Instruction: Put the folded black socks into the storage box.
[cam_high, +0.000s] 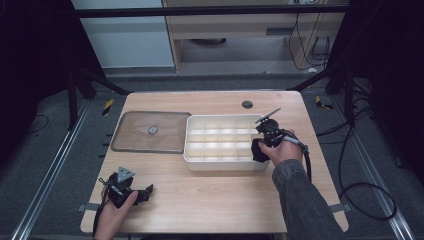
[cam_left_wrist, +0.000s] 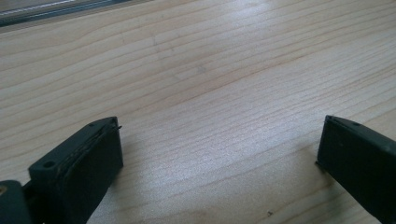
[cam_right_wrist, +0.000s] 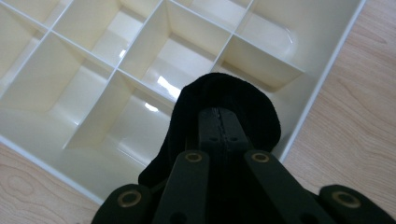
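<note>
The right gripper (cam_right_wrist: 223, 122) pinches a black cloth (cam_right_wrist: 233, 98) over the white divided tray (cam_high: 195, 161) (near its right end) — the left gripper (cam_left_wrist: 219, 154) rests on the table (cam_high: 210, 192), jaws spread.

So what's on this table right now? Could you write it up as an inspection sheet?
Surface: wooden table, bare in front.
Job's things: white divided tray, compartments empty; black knitted cloth held over the tray's right end.
Clutter: clear lid lying flat left of the tray.
Grippers: right gripper fingers shut on the cloth; left gripper open, low over the table.
Cables: black cable looping on the floor at right.
Surroundings: dark frame, grey floor.
</note>
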